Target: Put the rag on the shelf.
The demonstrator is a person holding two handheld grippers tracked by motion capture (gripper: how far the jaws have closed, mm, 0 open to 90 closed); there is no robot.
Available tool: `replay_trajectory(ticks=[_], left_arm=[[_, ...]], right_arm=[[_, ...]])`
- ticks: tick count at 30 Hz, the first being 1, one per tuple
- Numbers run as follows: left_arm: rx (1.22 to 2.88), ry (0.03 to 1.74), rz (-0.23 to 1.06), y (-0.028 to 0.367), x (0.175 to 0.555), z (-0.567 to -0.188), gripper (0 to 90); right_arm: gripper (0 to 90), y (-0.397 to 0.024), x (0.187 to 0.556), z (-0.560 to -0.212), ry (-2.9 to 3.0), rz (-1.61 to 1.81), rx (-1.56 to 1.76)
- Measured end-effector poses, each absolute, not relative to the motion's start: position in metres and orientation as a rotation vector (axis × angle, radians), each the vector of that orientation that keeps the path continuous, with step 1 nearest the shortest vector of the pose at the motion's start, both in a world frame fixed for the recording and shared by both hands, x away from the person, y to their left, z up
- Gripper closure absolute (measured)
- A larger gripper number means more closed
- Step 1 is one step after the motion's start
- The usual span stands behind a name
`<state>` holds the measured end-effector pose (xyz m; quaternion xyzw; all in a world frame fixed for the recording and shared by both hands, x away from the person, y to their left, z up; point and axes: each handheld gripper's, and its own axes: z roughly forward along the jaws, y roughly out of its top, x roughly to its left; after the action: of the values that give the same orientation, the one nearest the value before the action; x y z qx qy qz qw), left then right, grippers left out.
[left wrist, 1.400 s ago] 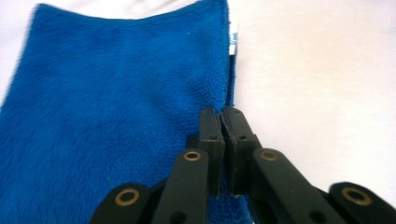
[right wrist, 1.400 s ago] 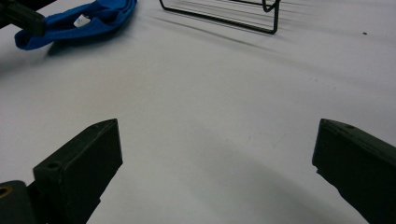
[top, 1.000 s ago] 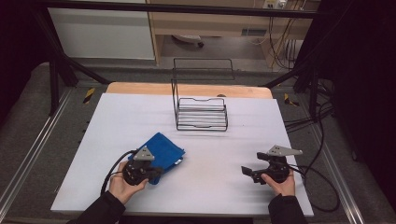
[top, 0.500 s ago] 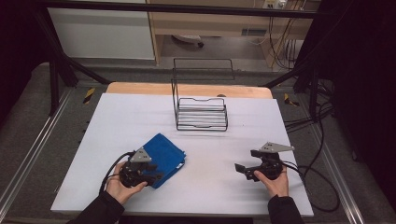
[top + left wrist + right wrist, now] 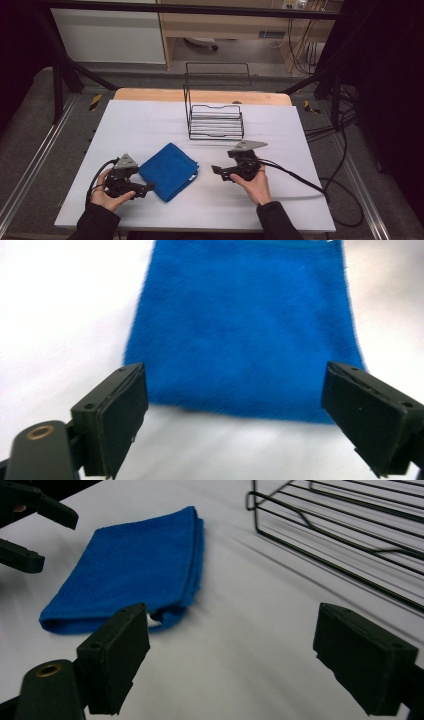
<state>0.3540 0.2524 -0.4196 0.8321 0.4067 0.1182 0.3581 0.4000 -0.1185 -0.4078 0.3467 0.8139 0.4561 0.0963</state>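
A folded blue cloth (image 5: 169, 170) lies flat on the white table (image 5: 145, 125), left of centre. My left gripper (image 5: 146, 189) sits just off the cloth's left corner and points at it. In the left gripper view its jaws have just been opening; the left gripper (image 5: 235, 420) stands wide, with the blue cloth (image 5: 245, 330) ahead and nothing pinched. My right gripper (image 5: 216, 172) points left, a short way from the cloth's right corner. In the right gripper view the right gripper (image 5: 232, 665) has just been closing a little and is open over bare table, the blue cloth (image 5: 135, 565) beyond it.
A black wire rack (image 5: 215, 122) stands upright at the back middle of the table; the wire rack (image 5: 350, 535) runs close along the right gripper's far side. Cables (image 5: 300, 182) trail off the right edge. A wooden strip (image 5: 150, 94) borders the table's far edge.
The left gripper has let go of the cloth, opened and drawn back to the left. The right gripper has travelled left across the table toward the cloth. The cloth stays put.
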Motion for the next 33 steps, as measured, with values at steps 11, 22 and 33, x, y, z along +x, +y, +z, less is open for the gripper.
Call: replay_trajectory(ticks=[11, 22, 33], left_arm=[[2.089, 1.099, 0.327, 0.272, 0.359, -0.420, 10.4], [2.082, 1.106, 0.338, 0.273, 0.360, -0.420, 12.0], [2.075, 1.108, 0.334, 0.275, 0.361, -0.420, 12.8]], right_arm=[[52.7, -0.044, 0.431, -0.437, 2.555, 1.243, 0.976], [78.0, -0.037, 0.437, -0.450, 2.624, 1.225, 1.057], [84.7, -0.040, 0.426, -0.440, 2.657, 1.195, 1.129]])
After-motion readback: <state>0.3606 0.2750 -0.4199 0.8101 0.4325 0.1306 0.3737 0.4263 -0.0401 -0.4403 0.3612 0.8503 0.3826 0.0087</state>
